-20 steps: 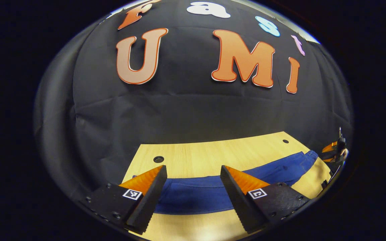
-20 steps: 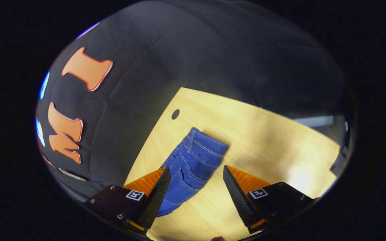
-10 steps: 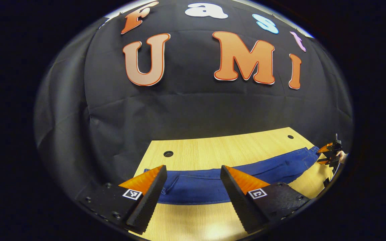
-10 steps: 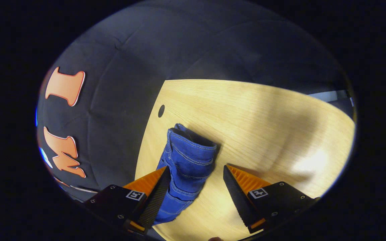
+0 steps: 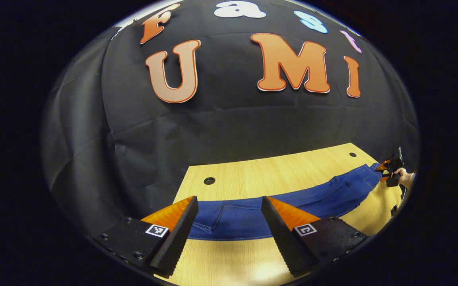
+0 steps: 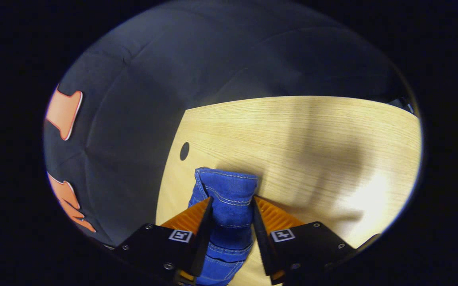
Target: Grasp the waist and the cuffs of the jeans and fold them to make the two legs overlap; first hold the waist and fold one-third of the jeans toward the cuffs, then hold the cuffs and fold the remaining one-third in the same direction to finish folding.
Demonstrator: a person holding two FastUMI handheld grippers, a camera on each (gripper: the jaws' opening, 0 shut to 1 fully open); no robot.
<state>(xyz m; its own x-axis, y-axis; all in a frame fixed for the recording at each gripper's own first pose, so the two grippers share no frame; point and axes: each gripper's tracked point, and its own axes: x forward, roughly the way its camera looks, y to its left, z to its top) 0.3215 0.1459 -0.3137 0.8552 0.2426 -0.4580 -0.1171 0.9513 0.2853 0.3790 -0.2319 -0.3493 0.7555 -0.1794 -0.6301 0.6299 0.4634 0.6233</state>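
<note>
The opening step is being judged as the one in hand here: the jeans (image 5: 253, 216) are being laid out lengthwise across the wooden table (image 5: 276, 176), apparently as one narrow strip, and both ends are being taken up for a fold along the length. In the right gripper view, the right gripper (image 6: 232, 214) is being pressed in from both sides onto a stitched hem end of the jeans (image 6: 229, 198), the denim being bunched between its two fingers and its folded edge poking out just past the tips; whether this end is the cuffs or the waist is being left open, though it looks like a cuff. In the left gripper view, the left gripper (image 5: 229, 222) is being held with its jaws spread wide, nothing being carried between them, the blue cloth lying on the table beyond the tips; whether the tips are touching the denim cannot be told. Far off at the right edge of that same view, the other gripper (image 5: 388, 169) is being seen at the distant end of the jeans, with a hand (image 5: 404, 178) behind it. The next move is being read as a closing of the left jaws on the near end, so that both ends are held evenly.
</note>
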